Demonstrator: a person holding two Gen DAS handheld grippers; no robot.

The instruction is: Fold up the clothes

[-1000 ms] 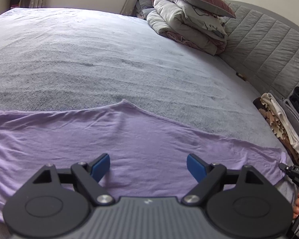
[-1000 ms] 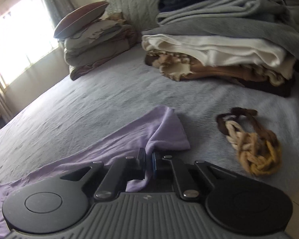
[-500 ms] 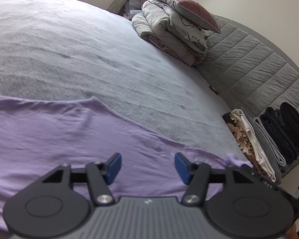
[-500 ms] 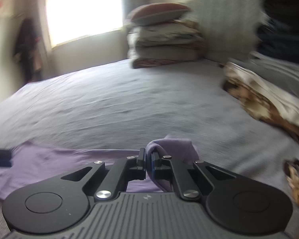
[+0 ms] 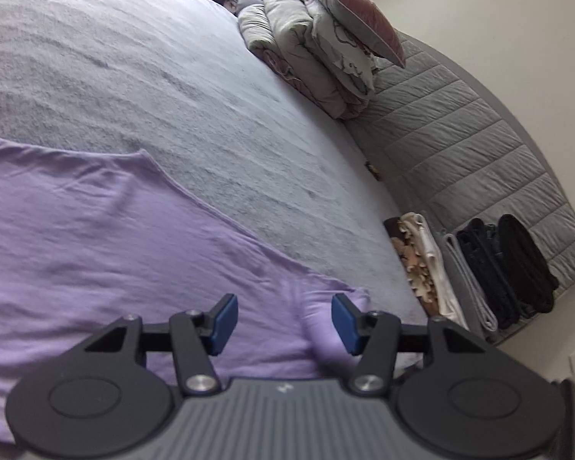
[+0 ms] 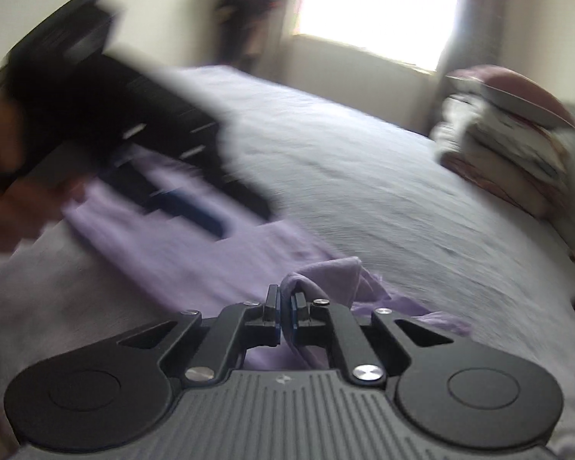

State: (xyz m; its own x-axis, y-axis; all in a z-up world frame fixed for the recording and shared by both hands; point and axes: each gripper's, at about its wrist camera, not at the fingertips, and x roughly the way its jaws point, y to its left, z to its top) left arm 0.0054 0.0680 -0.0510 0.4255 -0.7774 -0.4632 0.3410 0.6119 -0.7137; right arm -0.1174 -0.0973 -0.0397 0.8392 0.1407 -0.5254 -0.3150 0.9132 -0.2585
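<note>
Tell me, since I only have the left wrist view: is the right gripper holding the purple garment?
Observer: Yes. The right gripper is shut on a bunched corner of the purple garment.
Operator: Is the left gripper in that view too?
Observer: Yes, blurred at the upper left, over the garment, with a hand holding it at the frame's edge.
Operator: Anything behind the bed that I miss?
Observer: A bright window on the far wall.
</note>
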